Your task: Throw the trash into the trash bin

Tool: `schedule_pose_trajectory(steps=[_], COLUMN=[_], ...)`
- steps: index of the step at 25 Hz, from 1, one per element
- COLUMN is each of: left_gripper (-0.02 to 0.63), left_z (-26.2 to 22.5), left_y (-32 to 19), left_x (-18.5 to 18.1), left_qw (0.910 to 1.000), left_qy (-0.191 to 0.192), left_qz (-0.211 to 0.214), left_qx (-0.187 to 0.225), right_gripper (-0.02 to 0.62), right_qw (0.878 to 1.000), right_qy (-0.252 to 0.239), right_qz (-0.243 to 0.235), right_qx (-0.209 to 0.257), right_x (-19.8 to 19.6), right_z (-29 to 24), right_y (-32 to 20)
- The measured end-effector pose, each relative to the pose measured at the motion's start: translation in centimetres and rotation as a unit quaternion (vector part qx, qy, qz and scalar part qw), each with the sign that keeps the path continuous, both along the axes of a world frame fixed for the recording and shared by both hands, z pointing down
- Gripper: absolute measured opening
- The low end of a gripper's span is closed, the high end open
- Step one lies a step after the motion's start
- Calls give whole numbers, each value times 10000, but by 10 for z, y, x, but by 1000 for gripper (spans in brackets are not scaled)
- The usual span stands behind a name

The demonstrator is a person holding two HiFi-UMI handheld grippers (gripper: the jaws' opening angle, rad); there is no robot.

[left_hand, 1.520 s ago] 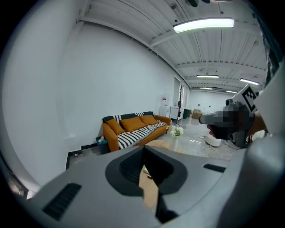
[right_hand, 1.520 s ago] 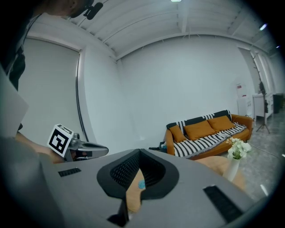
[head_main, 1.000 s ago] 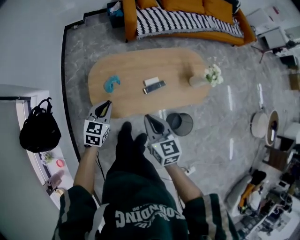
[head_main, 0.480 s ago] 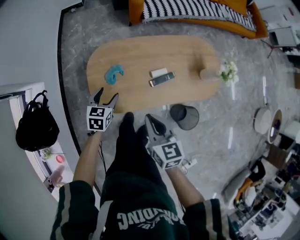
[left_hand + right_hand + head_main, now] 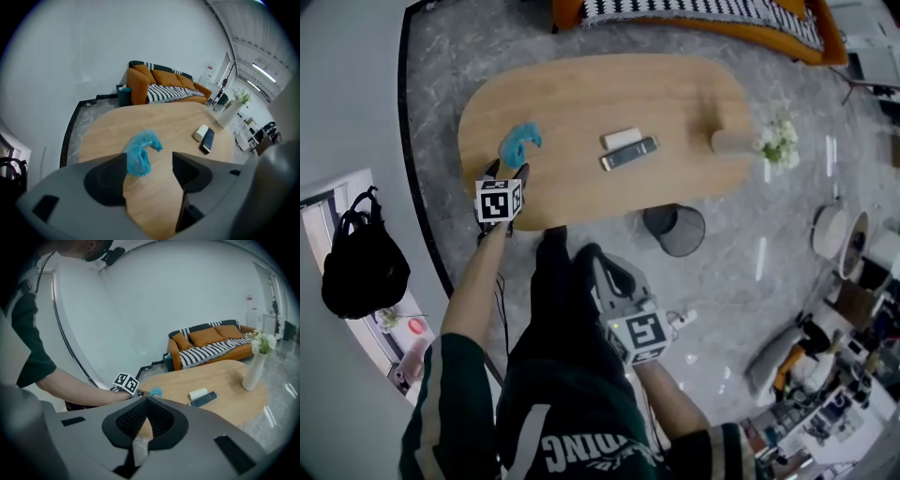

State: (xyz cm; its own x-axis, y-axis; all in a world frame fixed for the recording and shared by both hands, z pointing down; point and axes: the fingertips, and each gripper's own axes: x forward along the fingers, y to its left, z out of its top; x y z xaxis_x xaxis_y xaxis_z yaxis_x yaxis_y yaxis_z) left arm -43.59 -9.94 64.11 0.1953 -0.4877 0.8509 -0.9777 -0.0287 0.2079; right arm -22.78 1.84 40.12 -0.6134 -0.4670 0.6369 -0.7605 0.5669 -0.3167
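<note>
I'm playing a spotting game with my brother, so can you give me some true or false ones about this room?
The blue trash lies on the wooden table. True.
The left gripper squeezes the blue trash. False: its jaws have just been opening and stand apart; the trash lies just ahead, ungripped.
The trash bin stands on the table. False: it stands on the floor beside the table.
A vase of white flowers stands on the table. True.
The right gripper is shut. True.
</note>
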Motion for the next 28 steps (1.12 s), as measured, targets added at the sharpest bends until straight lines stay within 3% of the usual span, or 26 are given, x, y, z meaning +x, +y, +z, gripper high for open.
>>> schedule_pose_trajectory(steps=[4, 9, 12, 13, 15, 20, 28], left_gripper=[287, 287, 279, 218, 27, 18, 17], left_z=[40, 82, 98, 99, 96, 81, 20], left_y=[-12, -16, -12, -10, -7, 4, -3], left_x=[-5, -1, -11, -15, -17, -11, 45], left_qw=[9992, 9974, 9943, 9930, 9916, 9919, 9914], left_qy=[-309, -309, -656, -816, -1014, -1010, -827], left_qz=[101, 258, 251, 245, 305, 631, 991], left_qx=[-240, -597, -803, -822, -743, -441, 204], right_gripper=[0, 0, 0, 0, 0, 0, 0], right_qw=[9993, 9978, 9967, 9965, 9963, 9950, 9941], right_qy=[150, 331, 331, 319, 281, 179, 50], right_qz=[212, 413, 618, 673, 740, 929, 1082], right_qx=[-278, -401, -402, -380, -319, -331, -28], right_x=[16, 31, 37, 39, 41, 50, 87], right_z=[25, 43, 47, 46, 45, 50, 50], right_y=[11, 12, 7, 5, 6, 15, 10])
